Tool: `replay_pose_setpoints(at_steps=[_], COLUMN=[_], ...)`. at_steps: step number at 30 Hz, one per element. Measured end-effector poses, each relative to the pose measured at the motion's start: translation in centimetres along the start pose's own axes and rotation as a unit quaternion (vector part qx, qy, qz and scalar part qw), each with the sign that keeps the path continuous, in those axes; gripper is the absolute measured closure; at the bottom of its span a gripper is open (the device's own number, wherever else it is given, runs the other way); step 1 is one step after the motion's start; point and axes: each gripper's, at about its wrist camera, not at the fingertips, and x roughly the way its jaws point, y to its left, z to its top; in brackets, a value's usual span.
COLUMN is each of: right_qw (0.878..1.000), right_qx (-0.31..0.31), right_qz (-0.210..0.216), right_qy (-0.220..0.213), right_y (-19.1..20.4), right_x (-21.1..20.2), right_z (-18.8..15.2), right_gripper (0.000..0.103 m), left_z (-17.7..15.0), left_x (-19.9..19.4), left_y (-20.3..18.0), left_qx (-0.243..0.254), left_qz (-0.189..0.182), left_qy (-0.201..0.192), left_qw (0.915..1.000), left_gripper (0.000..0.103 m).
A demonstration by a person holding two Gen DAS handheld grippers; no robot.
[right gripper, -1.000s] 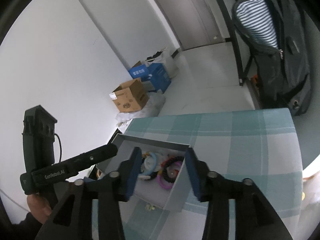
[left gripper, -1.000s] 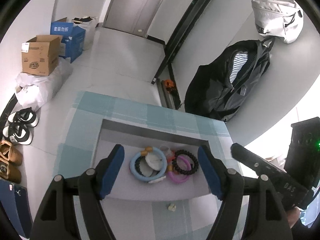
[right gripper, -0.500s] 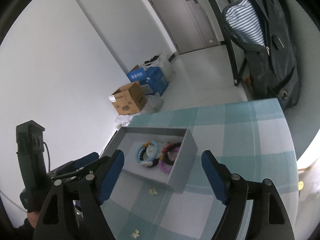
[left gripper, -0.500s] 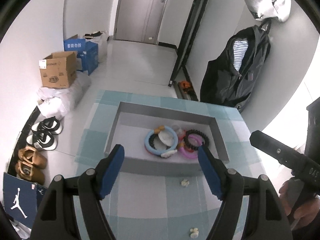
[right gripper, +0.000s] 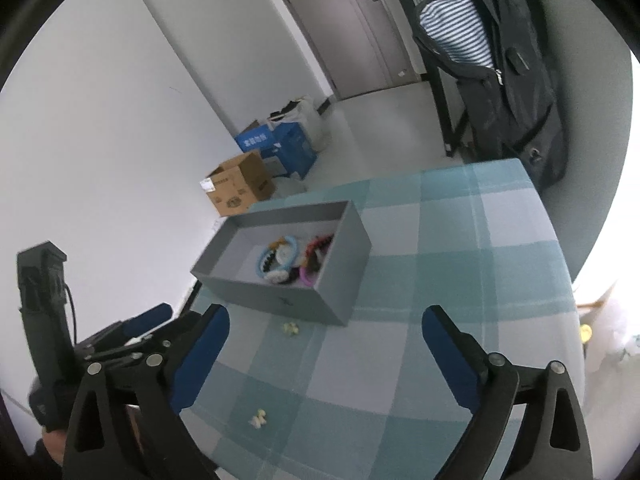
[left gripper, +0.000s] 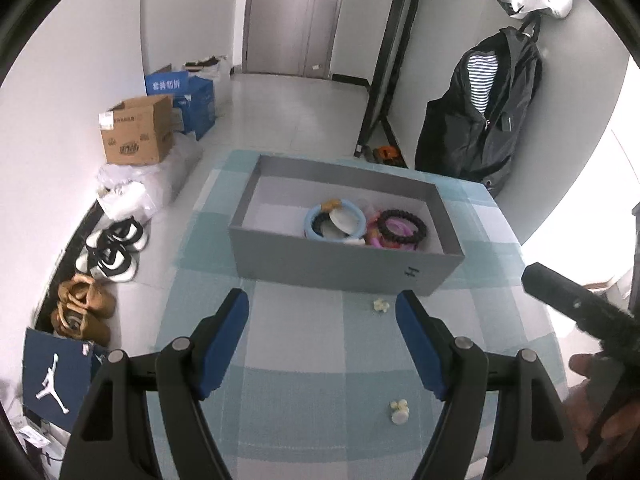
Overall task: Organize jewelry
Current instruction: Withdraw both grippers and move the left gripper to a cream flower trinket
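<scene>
A grey open box point(left gripper: 344, 268) point(right gripper: 280, 294) stands on the checked tablecloth. It holds a light blue ring point(left gripper: 335, 222) point(right gripper: 278, 256), a black bead bracelet point(left gripper: 402, 225) and a pink ring point(left gripper: 394, 243). Two small cream earrings lie on the cloth in front of the box, one near it point(left gripper: 381, 305) point(right gripper: 291, 328) and one nearer me point(left gripper: 400, 411) point(right gripper: 258, 418). My left gripper point(left gripper: 322, 338) is open and empty, held above the cloth short of the box. My right gripper point(right gripper: 324, 354) is open and empty, to the right of the left one.
The table point(left gripper: 280, 420) has a teal and white checked cloth. On the floor to the left are cardboard boxes point(left gripper: 136, 134), white bags and shoes point(left gripper: 110, 248). A dark jacket point(left gripper: 480, 120) hangs at the right wall.
Both grippers have pulled back from the box and risen. The right gripper has opened wide. The box contents have not moved.
</scene>
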Motion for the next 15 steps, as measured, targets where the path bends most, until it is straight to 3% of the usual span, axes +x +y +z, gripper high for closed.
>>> replay_pose_setpoints(at_steps=[7, 15], right_qw=[1.000, 0.999], right_qx=[-0.001, -0.006], right_qz=[-0.021, -0.042], right_qy=[0.005, 0.006], right_y=[0.0, -0.3], right_x=[-0.8, -1.9], right_z=[-1.5, -2.9], right_gripper=[0.004, 0.003], left_z=[-1.8, -3.9], left_x=[-0.1, 0.9], left_y=[-0.4, -2.6], left_qx=[0.000, 0.039], left_qz=[-0.007, -0.035], left_qy=[0.024, 0.071], left_qw=[0.9997, 0.9961], left_gripper=[0.031, 0.031])
